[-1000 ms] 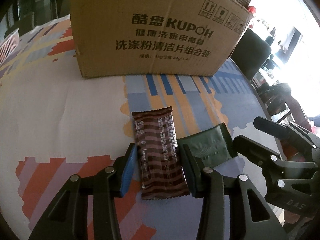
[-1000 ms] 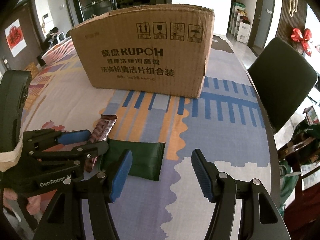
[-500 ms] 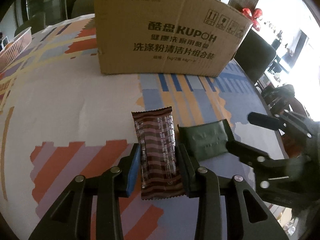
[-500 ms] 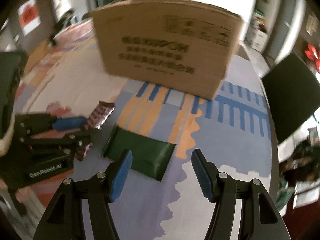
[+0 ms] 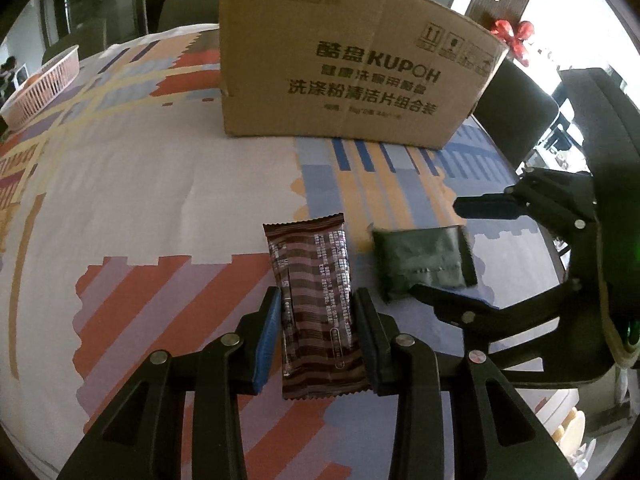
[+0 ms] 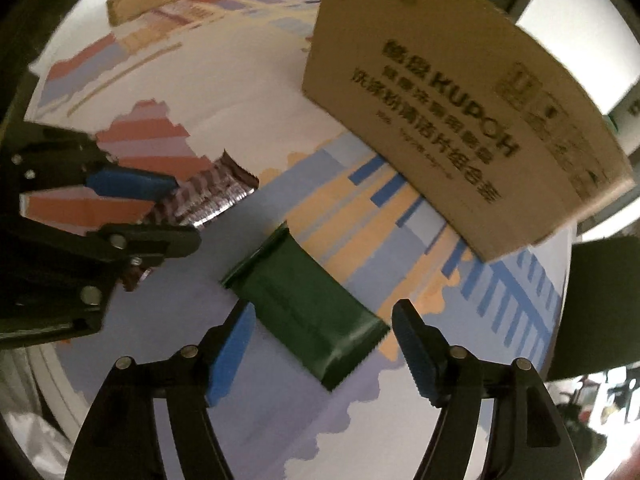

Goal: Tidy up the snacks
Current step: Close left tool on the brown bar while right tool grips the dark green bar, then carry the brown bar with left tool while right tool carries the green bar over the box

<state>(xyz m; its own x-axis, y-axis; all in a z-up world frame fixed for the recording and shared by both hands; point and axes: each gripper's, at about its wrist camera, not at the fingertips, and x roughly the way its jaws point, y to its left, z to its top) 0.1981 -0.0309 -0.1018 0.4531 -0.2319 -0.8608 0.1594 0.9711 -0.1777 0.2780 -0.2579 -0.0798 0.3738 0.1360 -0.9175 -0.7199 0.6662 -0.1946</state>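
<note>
The left tongs (image 5: 318, 334) are clamped on the near end of the brown striped snack bar (image 5: 316, 300), both pads against its edges. The bar lies lengthwise on the patterned bench (image 5: 140, 200). Just to its right sits the green snack packet (image 6: 304, 312) — the right tongs (image 6: 322, 350) stand spread wide, one finger on either side of it, not touching. The KUPOH cardboard box (image 5: 352, 68) stands farther back — a pink basket (image 5: 44, 84) at the far left.

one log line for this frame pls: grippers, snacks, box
left gripper: shut on brown snack bar | right gripper: open, straddling green snack pack | cardboard box: behind on table
</note>
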